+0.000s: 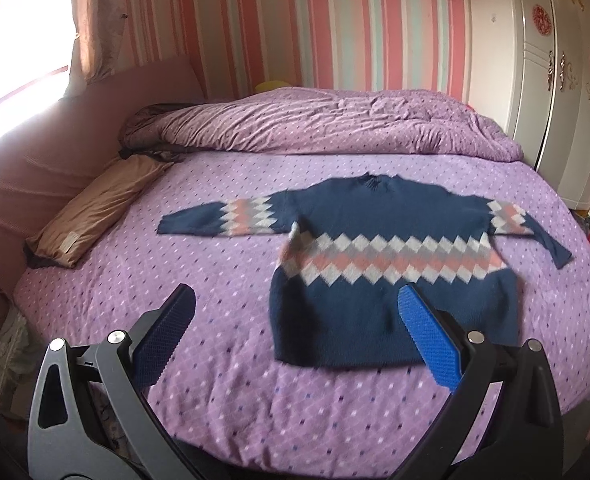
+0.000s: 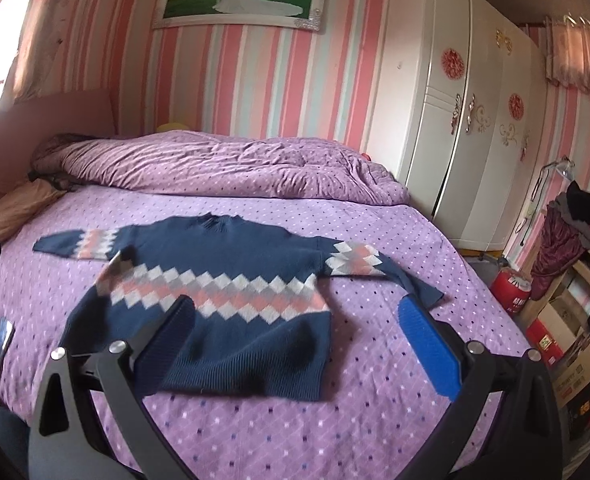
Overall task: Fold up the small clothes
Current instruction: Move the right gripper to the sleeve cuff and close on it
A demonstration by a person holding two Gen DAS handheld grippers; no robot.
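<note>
Sweater (image 1: 391,264) lies flat and face-up on the bed (image 1: 223,408), both sleeves spread out sideways, hem nearest and just ahead of both tools; folded quilt (image 1: 315,128) bunched beyond the collar, tan pillow (image 1: 95,208) off to the left hand-held gripper's (image 1: 295,332) far left. Left hand-held gripper fingers wide apart, holding nothing, above the hem's left part; right hand-held gripper (image 2: 295,336) likewise spread and empty, over the hem's right part. Judged step: folding not yet begun, approach only; next move likely calls for each tool to pinch a sleeve or side edge and carry it across the body.
</note>
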